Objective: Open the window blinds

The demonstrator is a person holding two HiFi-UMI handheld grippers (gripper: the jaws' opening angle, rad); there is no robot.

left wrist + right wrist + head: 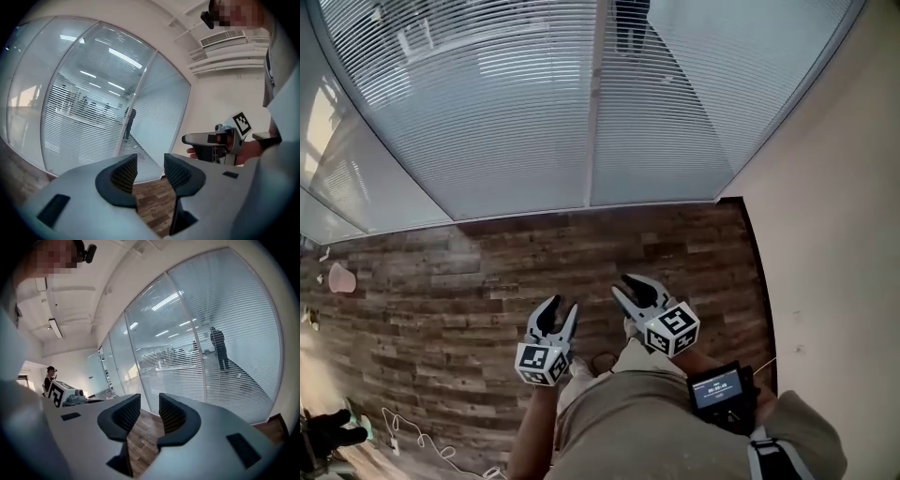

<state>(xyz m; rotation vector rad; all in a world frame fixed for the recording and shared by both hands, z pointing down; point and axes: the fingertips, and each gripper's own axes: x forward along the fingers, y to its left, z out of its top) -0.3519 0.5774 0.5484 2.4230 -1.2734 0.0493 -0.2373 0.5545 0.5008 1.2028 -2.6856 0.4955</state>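
Well, starting at the far left I see a pink thing [341,277] lying on the wooden floor [441,272] and a white cable [422,438] trailing near the bottom edge. Next comes the left gripper [562,307], held low over the floor and pointing toward the glass. In its own view the left gripper [150,172] has its jaws a little apart, with only floorboards showing in the gap. The right gripper [622,285] sits just beside it, a bit farther forward. From its own camera the right gripper [149,409] is likewise slightly spread and pinching nothing. The blinds [506,112] are ahead of both grippers and well apart from them, with a strip of bare floor between. They hang lowered across two panes down to the floor, split by a pale upright post [593,103]. Through the slats I can make out a room beyond and a person [630,23] standing there. The blinds [84,126] fill the left gripper view and the blinds [234,357] fill the right one too. Farther right, a small screen [717,387] rides at the right arm, and a plain wall [834,234] closes off that side.
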